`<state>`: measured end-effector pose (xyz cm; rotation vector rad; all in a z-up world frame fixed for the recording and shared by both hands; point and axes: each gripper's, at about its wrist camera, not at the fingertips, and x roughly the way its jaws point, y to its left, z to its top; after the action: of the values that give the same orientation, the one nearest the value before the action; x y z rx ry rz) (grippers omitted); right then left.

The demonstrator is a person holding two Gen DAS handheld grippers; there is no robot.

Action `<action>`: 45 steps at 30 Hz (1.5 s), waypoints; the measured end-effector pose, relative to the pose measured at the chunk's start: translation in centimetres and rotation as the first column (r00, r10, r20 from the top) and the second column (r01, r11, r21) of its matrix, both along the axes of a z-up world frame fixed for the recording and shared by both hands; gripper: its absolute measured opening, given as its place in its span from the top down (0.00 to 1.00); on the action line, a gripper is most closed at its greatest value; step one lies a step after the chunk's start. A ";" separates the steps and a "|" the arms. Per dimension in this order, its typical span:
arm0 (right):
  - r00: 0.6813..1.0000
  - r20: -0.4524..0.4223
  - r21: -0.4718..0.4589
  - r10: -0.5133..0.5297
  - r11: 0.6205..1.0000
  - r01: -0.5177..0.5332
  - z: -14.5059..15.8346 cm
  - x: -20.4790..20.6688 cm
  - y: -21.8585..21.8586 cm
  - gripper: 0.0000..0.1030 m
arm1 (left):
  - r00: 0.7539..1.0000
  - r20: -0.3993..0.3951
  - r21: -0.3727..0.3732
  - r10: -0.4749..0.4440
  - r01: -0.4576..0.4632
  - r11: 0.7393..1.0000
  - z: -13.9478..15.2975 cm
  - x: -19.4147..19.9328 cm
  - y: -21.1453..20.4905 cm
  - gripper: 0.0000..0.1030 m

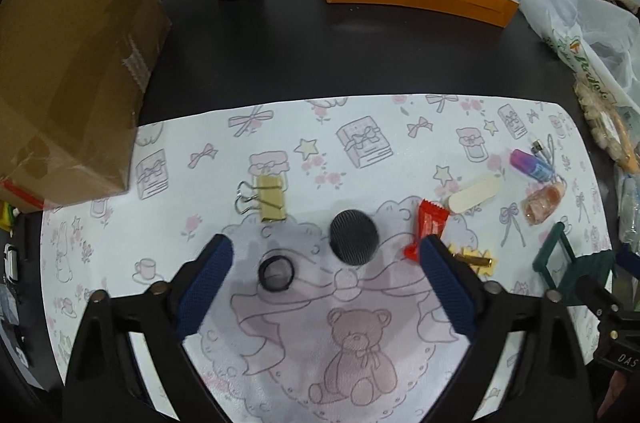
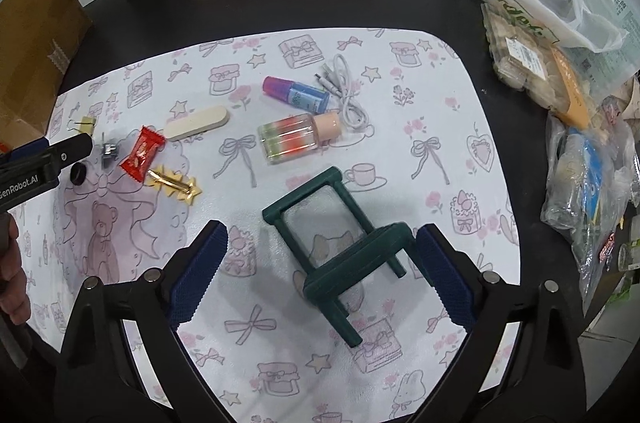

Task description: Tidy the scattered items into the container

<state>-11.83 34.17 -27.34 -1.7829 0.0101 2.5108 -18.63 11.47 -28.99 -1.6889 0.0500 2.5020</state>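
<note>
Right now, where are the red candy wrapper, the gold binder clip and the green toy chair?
red candy wrapper (image 1: 431,225): left wrist view, middle of the foil body.
gold binder clip (image 1: 273,200): left wrist view, flat gold body.
green toy chair (image 2: 374,255): right wrist view, seat slab.

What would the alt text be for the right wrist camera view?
The open right gripper hovers over a dark green toy chair lying on its side on a patterned mat, with a clear bottle, candy and cable scattered beyond.

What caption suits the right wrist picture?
Open right tongs hover above a toppled green toy chair on a patterned mat strewn with trinkets.
</note>
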 end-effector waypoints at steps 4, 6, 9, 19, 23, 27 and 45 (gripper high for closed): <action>0.999 0.032 0.012 -0.003 1.000 0.003 -0.7 -0.3 0.5 0.10 | 1.000 0.022 -0.011 -0.019 0.019 1.000 -0.8 -0.7 1.4 0.13; 0.999 0.036 0.029 0.001 1.000 -0.002 -0.9 -0.2 0.8 0.10 | 0.999 0.038 -0.015 -0.025 0.026 1.000 -1.3 -0.9 1.9 0.16; 0.998 0.056 0.059 -0.007 0.998 0.003 -1.6 -0.3 1.3 0.10 | 0.997 0.066 -0.015 -0.030 0.031 0.999 -2.2 -1.1 2.4 0.31; 0.993 0.111 0.023 -0.046 0.999 0.044 -3.3 -0.4 2.6 0.27 | 0.994 0.102 0.026 -0.048 0.046 0.999 -2.8 -1.4 2.8 0.78; 0.993 0.103 -0.001 -0.066 0.998 0.067 -3.2 0.0 2.8 0.28 | 0.993 0.103 0.037 -0.061 0.057 0.998 -2.5 -1.0 2.7 0.82; 0.992 0.090 -0.022 -0.090 0.995 0.093 -2.7 0.4 2.9 0.28 | 0.994 0.090 0.048 -0.060 0.056 0.997 -1.8 -0.4 2.2 0.90; 0.997 0.045 -0.028 -0.066 0.997 0.068 0.9 1.0 -0.4 0.28 | 0.998 0.062 0.126 -0.001 -0.007 0.992 2.2 1.5 -1.9 0.98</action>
<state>-10.81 33.74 -26.40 -1.8158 0.1033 2.4378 -17.13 9.53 -26.82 -1.7148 -0.1142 2.3983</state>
